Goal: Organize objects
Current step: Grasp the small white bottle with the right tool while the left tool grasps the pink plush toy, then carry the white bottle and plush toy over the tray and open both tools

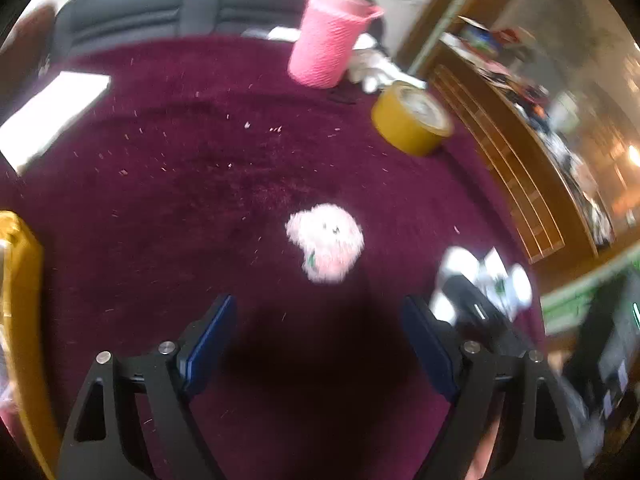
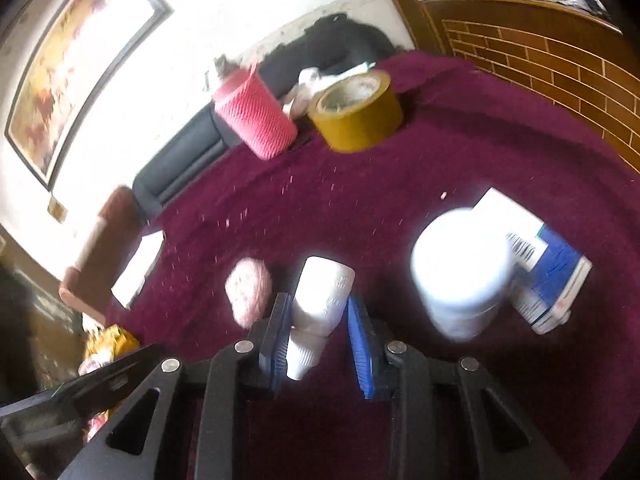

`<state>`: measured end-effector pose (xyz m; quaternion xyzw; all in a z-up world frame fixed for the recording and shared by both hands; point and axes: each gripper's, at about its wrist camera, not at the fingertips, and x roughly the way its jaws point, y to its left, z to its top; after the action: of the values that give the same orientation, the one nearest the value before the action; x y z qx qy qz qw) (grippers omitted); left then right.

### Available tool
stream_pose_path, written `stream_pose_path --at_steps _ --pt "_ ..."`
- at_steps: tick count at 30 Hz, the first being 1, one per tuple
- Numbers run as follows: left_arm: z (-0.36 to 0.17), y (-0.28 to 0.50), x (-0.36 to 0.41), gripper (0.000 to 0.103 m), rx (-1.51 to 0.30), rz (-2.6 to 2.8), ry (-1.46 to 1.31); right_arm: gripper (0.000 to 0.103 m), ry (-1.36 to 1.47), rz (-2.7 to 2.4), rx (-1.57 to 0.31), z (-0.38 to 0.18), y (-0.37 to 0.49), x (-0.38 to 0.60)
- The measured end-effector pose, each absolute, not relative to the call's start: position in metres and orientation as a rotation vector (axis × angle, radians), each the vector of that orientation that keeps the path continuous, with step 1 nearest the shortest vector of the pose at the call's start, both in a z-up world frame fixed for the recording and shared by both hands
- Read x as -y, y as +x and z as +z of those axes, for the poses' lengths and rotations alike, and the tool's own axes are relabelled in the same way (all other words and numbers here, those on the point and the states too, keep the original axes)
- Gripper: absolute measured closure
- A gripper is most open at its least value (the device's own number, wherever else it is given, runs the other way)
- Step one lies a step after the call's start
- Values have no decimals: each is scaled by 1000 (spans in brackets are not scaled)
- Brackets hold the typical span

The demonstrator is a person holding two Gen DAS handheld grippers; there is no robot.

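In the left wrist view my left gripper hangs open over the maroon carpet, with nothing between its blue pads. A fluffy pink toy lies just ahead of its fingertips. My right gripper is shut on a small white bottle, which sticks out forward between the blue pads. The same pink toy lies just left of that bottle. To the right stand a large white jar and a blue and white box.
A pink woven basket and a yellow tape roll stand at the far side of the carpet. A white pad lies at the left and something yellow at the left edge. A dark sofa and a wooden cabinet border the carpet.
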<state>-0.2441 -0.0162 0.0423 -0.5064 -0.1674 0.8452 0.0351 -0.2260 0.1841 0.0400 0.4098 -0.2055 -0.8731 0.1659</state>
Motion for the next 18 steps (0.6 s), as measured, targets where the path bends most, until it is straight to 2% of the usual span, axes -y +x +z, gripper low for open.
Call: stream_pose_path --at_steps 6,8,9,10,14,18 --pt "22 -277 2 21 581 2610 -1634 72 1094 -2532 566 53 -218 -183" --pt "16 -284 -6 34 539 2618 -1673 72 1111 -2524 594 50 -220 -186" --pt "13 -287 -6 55 529 2620 -1688 72 1124 -2517 610 48 -222 -188" --pt "12 -288 -8 60 510 2646 -1684 72 1134 -2513 614 46 -222 -189" --pt "12 -288 -11 74 475 2663 -1650 72 1146 -2494 628 44 -223 -189" --pt "14 -271 -3 76 469 2666 -1605 72 1140 -2499 609 45 -220 -187"
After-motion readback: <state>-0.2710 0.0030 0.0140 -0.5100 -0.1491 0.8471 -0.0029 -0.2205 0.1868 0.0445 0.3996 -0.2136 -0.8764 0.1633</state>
